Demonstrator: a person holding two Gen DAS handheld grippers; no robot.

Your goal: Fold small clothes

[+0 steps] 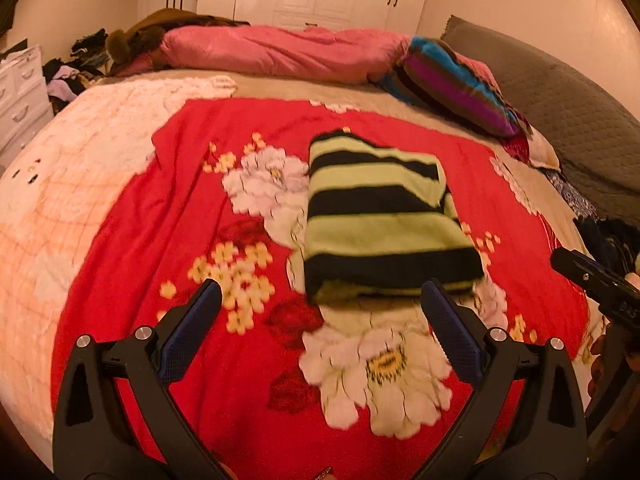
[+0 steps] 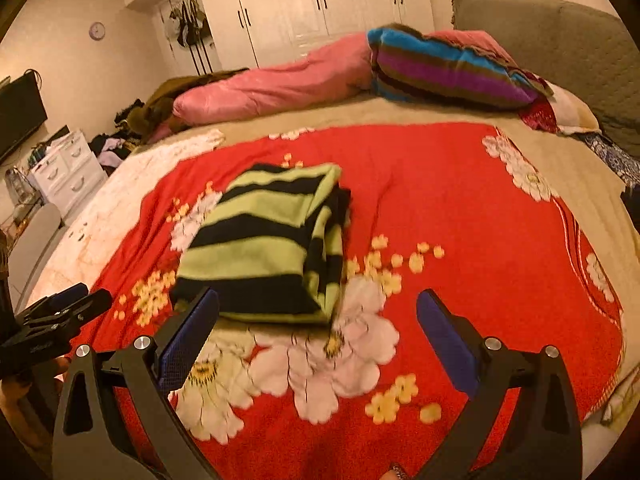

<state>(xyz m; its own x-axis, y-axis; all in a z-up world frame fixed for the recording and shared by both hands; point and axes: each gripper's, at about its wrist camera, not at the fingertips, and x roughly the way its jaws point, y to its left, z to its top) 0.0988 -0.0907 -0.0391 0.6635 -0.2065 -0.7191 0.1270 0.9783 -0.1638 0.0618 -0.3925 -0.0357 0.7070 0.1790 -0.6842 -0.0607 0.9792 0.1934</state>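
A small garment with light green and black stripes [image 1: 380, 216] lies folded into a compact rectangle on the red floral blanket [image 1: 200, 208]. It also shows in the right wrist view [image 2: 264, 244], with its layered edge on the right. My left gripper [image 1: 322, 300] is open and empty, just in front of the garment's near edge. My right gripper [image 2: 318, 308] is open and empty, near the garment's front right corner. The right gripper shows at the right edge of the left wrist view [image 1: 592, 280], and the left gripper at the left edge of the right wrist view [image 2: 60, 312].
The bed [image 2: 460, 116] carries a pink duvet [image 1: 280, 50] and a striped fleece blanket [image 1: 452, 80] along its far side, with a grey headboard [image 1: 560, 92] at right. White drawers [image 2: 68, 172] and a clothes pile [image 1: 76, 68] stand left. White wardrobes [image 2: 320, 8] line the back wall.
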